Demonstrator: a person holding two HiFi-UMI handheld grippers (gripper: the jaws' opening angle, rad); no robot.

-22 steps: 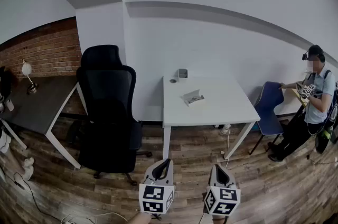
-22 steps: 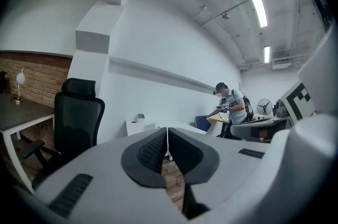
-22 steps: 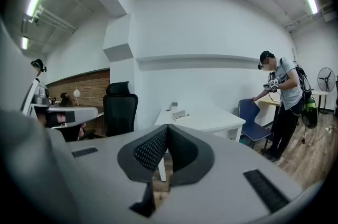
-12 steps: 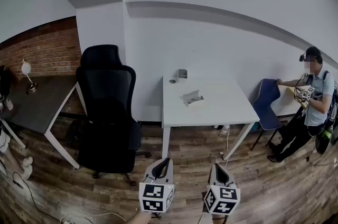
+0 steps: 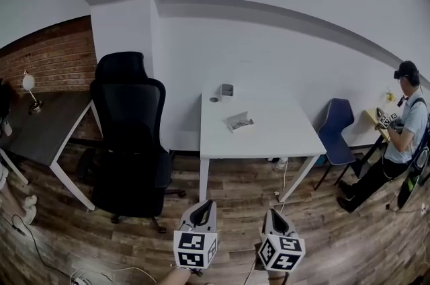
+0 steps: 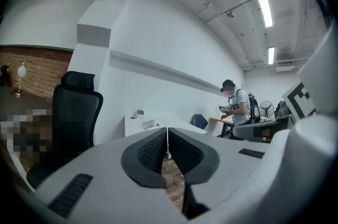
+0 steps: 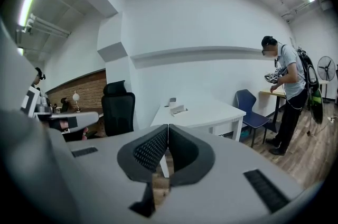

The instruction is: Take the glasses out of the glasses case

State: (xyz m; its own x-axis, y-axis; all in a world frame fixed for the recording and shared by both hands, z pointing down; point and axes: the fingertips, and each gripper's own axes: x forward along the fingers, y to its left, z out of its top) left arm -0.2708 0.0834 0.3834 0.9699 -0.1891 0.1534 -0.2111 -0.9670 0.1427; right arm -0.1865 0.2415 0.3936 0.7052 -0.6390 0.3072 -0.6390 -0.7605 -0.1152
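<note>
The glasses case [image 5: 239, 121] lies as a pale flat box on the white table [image 5: 282, 136] far ahead, also small in the left gripper view [image 6: 150, 123] and the right gripper view [image 7: 177, 108]. I cannot see glasses at this distance. My left gripper [image 5: 205, 205] and right gripper [image 5: 271, 214] hang low at the bottom of the head view, well short of the table. Both stand shut with jaw pads pressed together and nothing between them, as the left gripper view [image 6: 167, 136] and right gripper view [image 7: 168, 134] show.
A black office chair [image 5: 129, 136] stands left of the table. A dark desk [image 5: 40, 129] with a lamp [image 5: 28, 85] sits by the brick wall. A small cup [image 5: 226, 90] is at the table's back edge. A blue chair [image 5: 337, 129] and a person [image 5: 396, 136] are at the right.
The view has shifted slightly, with the table and chair a little nearer and lower. The person at the right has stepped further right. Both grippers stay shut and low.
</note>
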